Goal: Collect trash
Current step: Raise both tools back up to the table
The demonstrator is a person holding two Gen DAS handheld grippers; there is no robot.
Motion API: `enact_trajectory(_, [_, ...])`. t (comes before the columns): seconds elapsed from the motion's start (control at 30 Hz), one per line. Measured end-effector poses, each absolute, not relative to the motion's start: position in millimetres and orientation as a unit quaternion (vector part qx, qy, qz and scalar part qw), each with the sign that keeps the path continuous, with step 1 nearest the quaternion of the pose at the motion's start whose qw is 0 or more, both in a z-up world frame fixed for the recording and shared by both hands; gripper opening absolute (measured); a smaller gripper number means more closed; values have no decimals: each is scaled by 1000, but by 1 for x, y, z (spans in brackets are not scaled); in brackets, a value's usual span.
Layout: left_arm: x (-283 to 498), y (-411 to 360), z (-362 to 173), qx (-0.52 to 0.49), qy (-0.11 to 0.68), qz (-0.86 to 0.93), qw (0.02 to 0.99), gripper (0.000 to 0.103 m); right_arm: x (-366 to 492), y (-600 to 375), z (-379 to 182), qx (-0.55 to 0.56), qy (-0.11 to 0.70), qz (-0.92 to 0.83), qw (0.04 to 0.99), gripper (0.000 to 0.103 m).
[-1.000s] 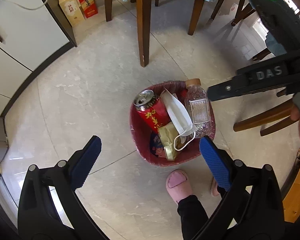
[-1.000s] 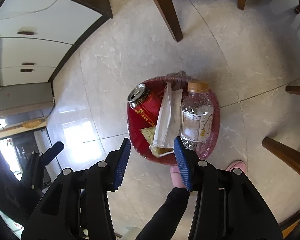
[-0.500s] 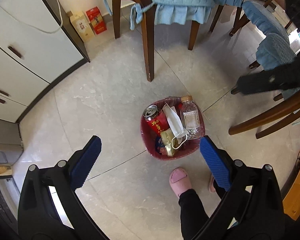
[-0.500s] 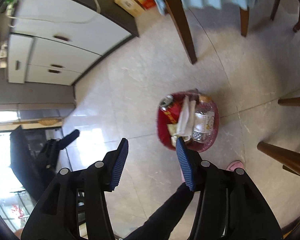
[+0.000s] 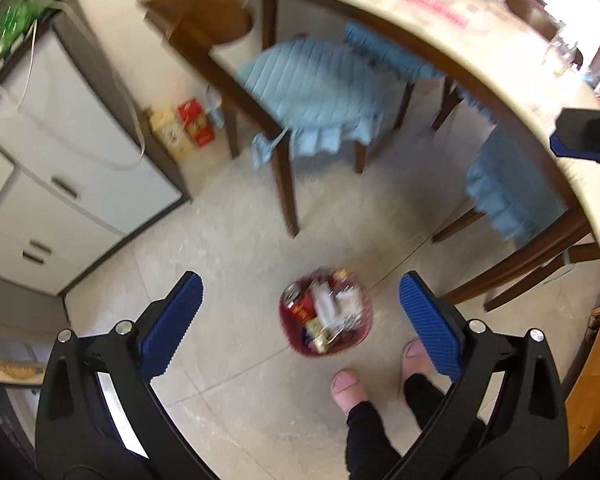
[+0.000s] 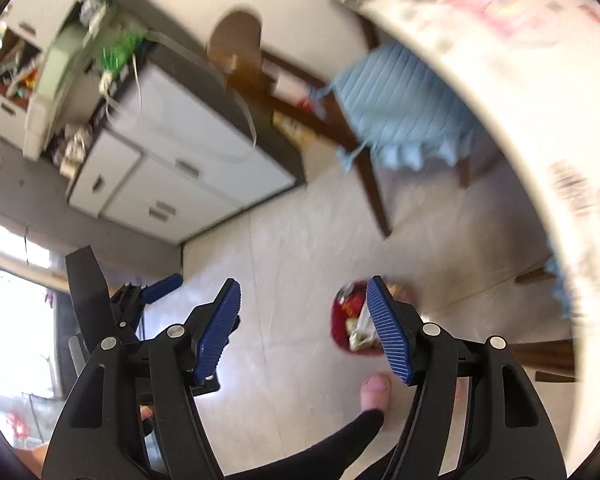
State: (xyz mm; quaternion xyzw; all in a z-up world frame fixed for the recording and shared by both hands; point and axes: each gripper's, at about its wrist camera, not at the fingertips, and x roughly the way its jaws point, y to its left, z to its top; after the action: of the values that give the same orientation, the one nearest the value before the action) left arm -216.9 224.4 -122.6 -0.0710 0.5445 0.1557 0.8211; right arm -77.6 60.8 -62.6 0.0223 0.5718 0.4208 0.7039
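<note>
A small red trash basket (image 5: 290,338) stands on the tiled floor far below, holding a red can (image 5: 300,307), a white face mask (image 5: 324,305), a clear bottle and wrappers. My left gripper (image 5: 300,316) is open and empty, high above the basket. My right gripper (image 6: 304,326) is open and empty too; the basket (image 6: 337,330) shows partly behind its right finger. The right gripper's tip also shows at the right edge of the left wrist view (image 5: 588,142). Both views are blurred.
A round pale table (image 5: 500,52) curves overhead at the right, with wooden chairs with blue cushions (image 5: 316,92) under it. White cabinets (image 5: 52,168) line the left wall, boxes (image 5: 184,128) beside them. The person's pink slippers (image 5: 348,388) stand just before the basket.
Both grippers have risen far from the basket, which now looks small. The table top and chairs have come into view. The right gripper has opened wider.
</note>
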Motion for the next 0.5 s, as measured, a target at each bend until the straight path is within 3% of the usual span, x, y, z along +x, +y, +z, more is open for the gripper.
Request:
enact_trajectory(0.23, [-170,167,-61,-11,505,95,858,96,-59,-37,-14,67,536,353,764,70])
enact_trajectory(0.5, [-121,83,-17,33,475,15,879,96,-45,-163,5,121,506,260,814,72])
